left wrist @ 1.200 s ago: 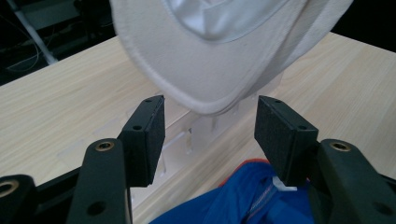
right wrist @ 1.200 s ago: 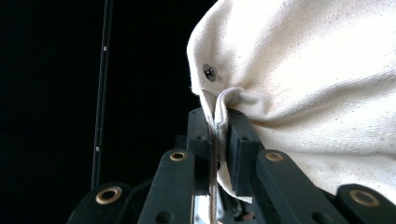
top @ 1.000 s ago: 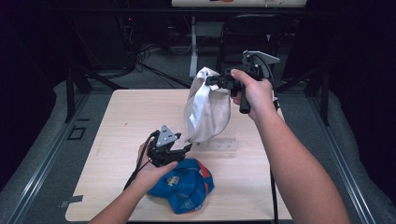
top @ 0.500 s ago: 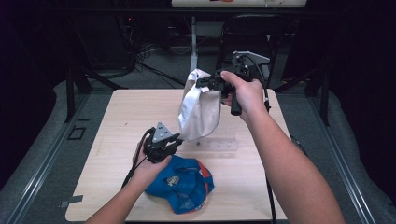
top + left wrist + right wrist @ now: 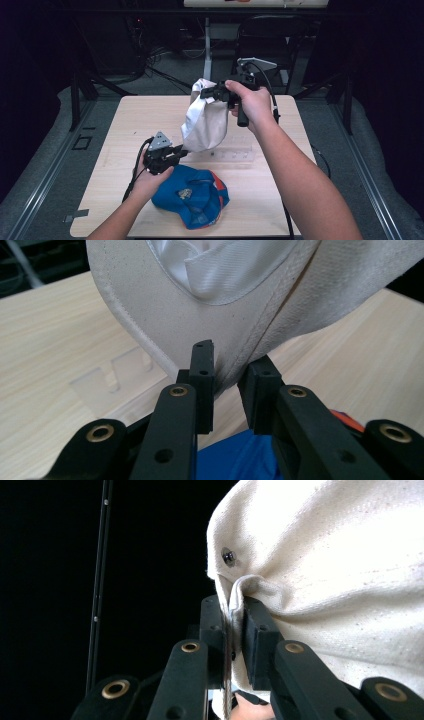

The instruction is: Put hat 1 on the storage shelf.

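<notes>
Your light wood table (image 5: pixel 130 125) fills mid frame; blue cap (image 5: pixel 192 195) lies lower center, clear plastic stand (image 5: pixel 235 155) just above it, center right.

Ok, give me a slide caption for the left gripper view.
Left gripper, jaws parted, closing in on the lower brim edge of a hanging cream canvas cap above the pale wooden table.

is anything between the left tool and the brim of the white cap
Nothing visible. The left tool sits open right at the lower edge of the white cap, which hangs from the right tool, shut on it.
</notes>
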